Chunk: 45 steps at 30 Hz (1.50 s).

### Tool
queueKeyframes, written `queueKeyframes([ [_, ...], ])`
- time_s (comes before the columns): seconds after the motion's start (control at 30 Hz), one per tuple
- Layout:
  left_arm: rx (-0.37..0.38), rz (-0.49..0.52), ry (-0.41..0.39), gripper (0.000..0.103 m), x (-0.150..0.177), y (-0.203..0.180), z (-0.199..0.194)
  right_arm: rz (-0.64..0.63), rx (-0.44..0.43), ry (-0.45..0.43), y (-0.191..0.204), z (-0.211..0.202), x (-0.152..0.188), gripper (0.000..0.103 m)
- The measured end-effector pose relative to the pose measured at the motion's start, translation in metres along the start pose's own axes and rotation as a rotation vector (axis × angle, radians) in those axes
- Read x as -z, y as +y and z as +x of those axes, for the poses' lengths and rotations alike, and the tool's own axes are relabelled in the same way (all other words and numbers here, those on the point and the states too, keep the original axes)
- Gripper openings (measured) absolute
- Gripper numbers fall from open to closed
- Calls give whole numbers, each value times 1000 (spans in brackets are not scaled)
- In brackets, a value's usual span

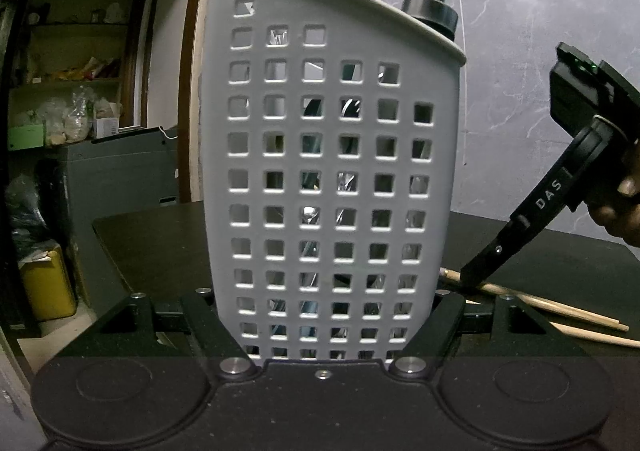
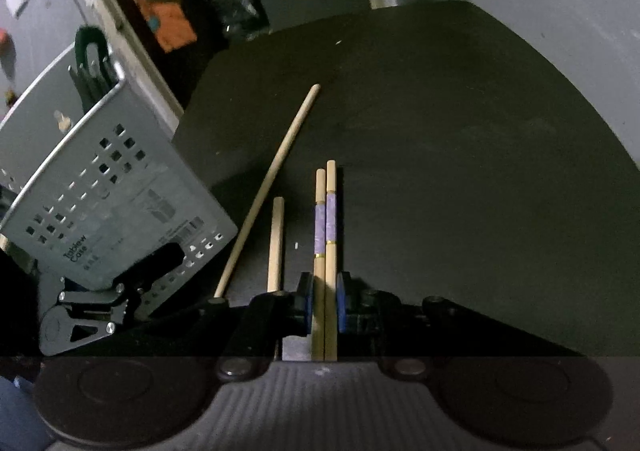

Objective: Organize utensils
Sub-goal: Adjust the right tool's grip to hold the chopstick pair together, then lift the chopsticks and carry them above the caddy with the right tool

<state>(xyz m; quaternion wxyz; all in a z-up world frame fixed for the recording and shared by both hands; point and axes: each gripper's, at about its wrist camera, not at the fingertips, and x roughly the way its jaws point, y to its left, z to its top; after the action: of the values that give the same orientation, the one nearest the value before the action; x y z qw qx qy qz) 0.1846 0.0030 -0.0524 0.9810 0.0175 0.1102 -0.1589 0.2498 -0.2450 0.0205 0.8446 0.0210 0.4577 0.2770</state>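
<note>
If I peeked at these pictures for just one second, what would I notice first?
The big grey basket full of square holes would jump out first: it fills the middle of the left camera's view, held between the left gripper's fingers, with dark utensils poking out of its top. Next come the two chopsticks with purple bands, pinched side by side in the right gripper over the black table, with two plain wooden sticks lying just to their left.

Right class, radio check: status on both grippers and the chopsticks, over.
Left gripper shut on grey caddy. Right gripper shut on purple-banded chopsticks. Two plain sticks loose on table, nothing blocking.
</note>
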Motion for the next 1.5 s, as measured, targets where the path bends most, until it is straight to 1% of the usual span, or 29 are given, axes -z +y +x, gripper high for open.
queueKeyframes([
  [0.3, -3, 3, 1, 75, -1, -3, 0, 113, -139, -147, -29, -10, 16, 13],
  [0.47, -5, 6, 2, 75, -1, -4, 0, 185, -224, -267, -48, -17, 26, 13],
  [0.67, -5, 6, 2, 75, -1, -4, 0, 198, -285, -398, -56, -30, 33, 13],
  [0.87, -4, 6, 2, 75, -1, -4, 0, 208, -351, -504, -57, -41, 34, 13],
  [1.03, -5, 7, 3, 75, -1, -3, 0, 188, -389, -597, -46, -60, 20, 13],
  [1.27, -5, 6, 3, 75, 0, -3, 0, 129, -445, -732, -14, -96, -6, 14],
  [1.43, -5, 6, 3, 75, 0, -3, 0, 107, -515, -828, 12, -103, -39, 14],
  [1.5, -5, 6, 3, 75, 0, -3, 0, 104, -526, -868, 22, -101, -51, 14],
])
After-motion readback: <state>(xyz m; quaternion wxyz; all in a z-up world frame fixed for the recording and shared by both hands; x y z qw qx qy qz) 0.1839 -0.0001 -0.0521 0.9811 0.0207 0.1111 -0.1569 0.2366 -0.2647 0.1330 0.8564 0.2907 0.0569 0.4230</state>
